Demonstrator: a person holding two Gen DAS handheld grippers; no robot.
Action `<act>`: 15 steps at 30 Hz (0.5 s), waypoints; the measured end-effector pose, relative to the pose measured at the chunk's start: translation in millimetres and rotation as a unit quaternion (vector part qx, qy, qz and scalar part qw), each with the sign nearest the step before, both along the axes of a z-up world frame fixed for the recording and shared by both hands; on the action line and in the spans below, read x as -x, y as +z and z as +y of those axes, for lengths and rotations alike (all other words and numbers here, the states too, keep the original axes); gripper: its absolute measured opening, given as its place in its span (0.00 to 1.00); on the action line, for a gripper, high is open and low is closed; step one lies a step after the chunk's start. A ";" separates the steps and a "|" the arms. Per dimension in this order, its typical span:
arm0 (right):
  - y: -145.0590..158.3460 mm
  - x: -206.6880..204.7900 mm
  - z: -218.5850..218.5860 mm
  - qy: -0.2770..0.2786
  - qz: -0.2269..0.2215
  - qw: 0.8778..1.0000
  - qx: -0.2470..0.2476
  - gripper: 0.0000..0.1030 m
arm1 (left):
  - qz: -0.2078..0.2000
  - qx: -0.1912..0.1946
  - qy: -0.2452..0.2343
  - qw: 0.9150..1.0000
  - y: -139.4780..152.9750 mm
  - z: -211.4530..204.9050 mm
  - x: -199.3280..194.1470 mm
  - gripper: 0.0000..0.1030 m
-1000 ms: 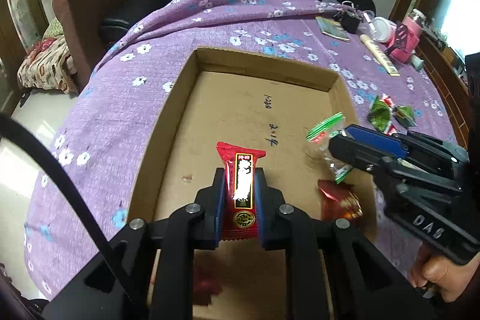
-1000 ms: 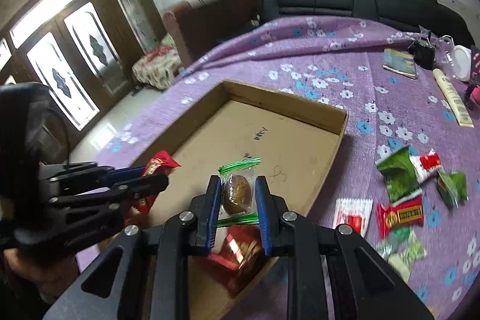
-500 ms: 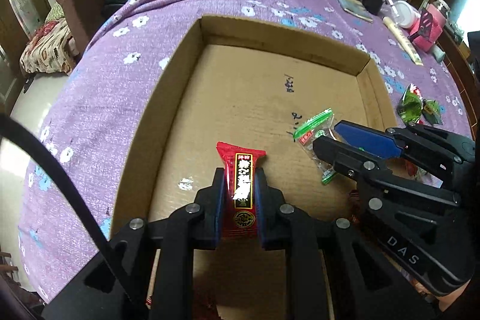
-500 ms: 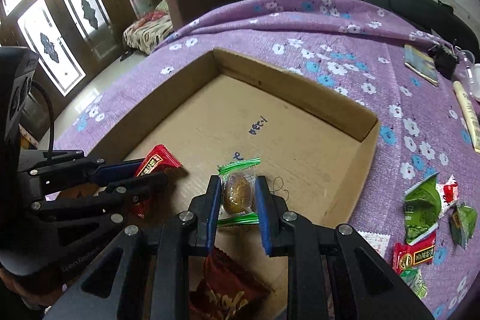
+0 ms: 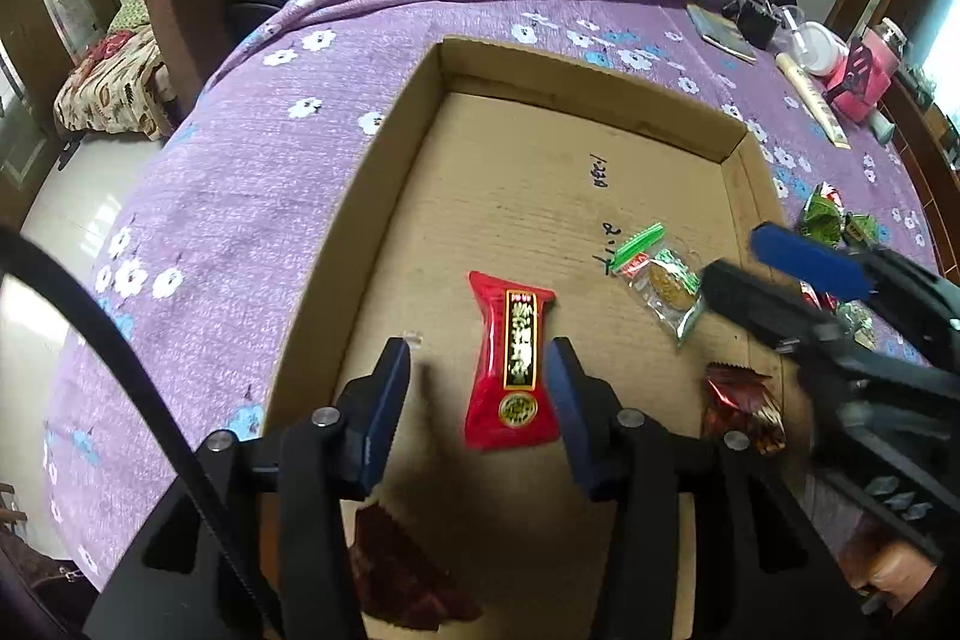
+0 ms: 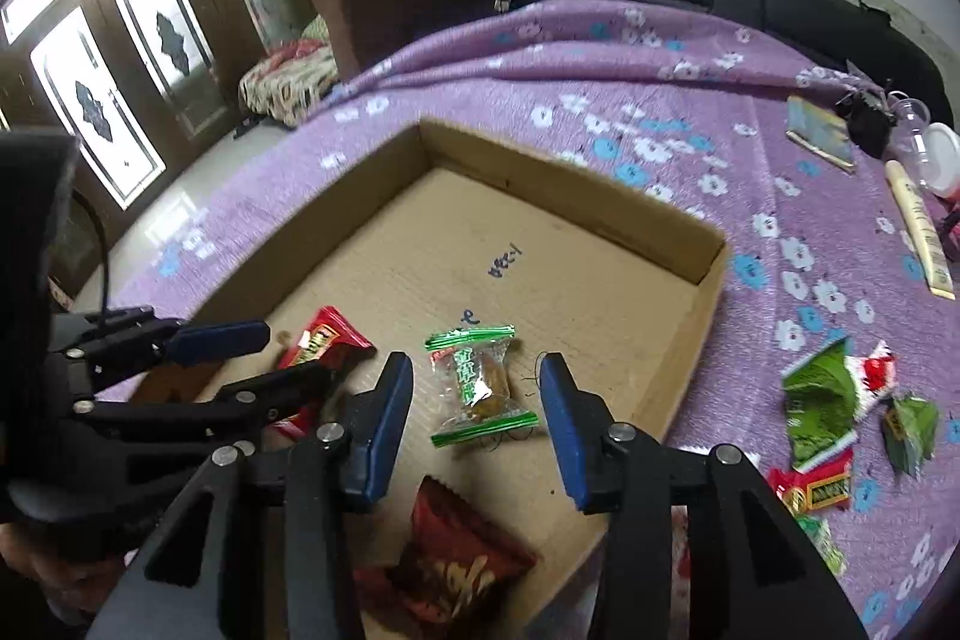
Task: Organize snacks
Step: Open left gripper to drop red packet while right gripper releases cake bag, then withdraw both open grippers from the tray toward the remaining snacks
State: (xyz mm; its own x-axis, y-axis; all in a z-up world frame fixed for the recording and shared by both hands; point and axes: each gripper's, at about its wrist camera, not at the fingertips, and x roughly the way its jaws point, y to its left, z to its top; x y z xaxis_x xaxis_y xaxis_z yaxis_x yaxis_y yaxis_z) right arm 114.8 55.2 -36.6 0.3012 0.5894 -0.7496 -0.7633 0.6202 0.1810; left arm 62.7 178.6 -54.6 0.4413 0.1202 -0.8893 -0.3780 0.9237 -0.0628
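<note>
Both tools have just been opening. Left tool (image 5: 478, 370) open around the red snack (image 5: 510, 370); right tool (image 6: 477, 388) open around the green candy (image 6: 480, 385). Both lie in the box (image 6: 708, 292).

The dark red packet (image 5: 408, 574) lies partly hidden beneath the left gripper's arms; the loose snacks (image 5: 831, 220) beyond the cardboard tray (image 5: 336, 244) are half covered by the right gripper, their print too small to read
</note>
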 end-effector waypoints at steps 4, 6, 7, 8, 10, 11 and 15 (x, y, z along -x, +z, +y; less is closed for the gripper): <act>20.0 10.4 -21.6 -0.015 -0.018 0.999 -0.030 0.45 | -0.007 0.000 0.000 1.000 5.8 -3.9 9.0 0.49; 27.4 13.7 -36.2 -0.026 -0.024 0.998 -0.053 0.49 | -0.014 -0.003 -0.001 1.000 9.6 -7.4 13.1 0.52; 29.4 15.0 -42.5 -0.032 -0.028 0.997 -0.059 0.50 | -0.020 -0.002 -0.004 1.000 12.4 -9.7 15.3 0.55; 30.5 15.5 -48.7 -0.040 -0.031 0.997 -0.062 0.50 | -0.021 -0.002 -0.005 1.000 13.9 -11.1 15.9 0.55; 31.2 16.0 -63.9 -0.055 -0.029 0.996 -0.068 0.50 | -0.026 -0.002 -0.009 1.000 18.7 -16.2 18.5 0.55; 30.8 16.1 -71.1 -0.063 -0.028 0.995 -0.068 0.50 | -0.027 -0.002 -0.011 1.000 20.0 -18.4 19.4 0.55; 27.5 17.5 -96.6 -0.090 -0.029 0.994 -0.063 0.51 | -0.040 -0.002 -0.025 0.999 30.6 -32.7 22.2 0.55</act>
State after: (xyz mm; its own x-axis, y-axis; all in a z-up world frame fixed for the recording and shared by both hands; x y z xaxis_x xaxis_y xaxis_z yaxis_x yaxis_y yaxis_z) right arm 97.3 -41.3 -9.1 0.4501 0.6106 -0.6516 -0.6540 0.7222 0.2251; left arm 40.5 145.9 -24.0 0.5169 0.0988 -0.8503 -0.3244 0.9418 -0.0878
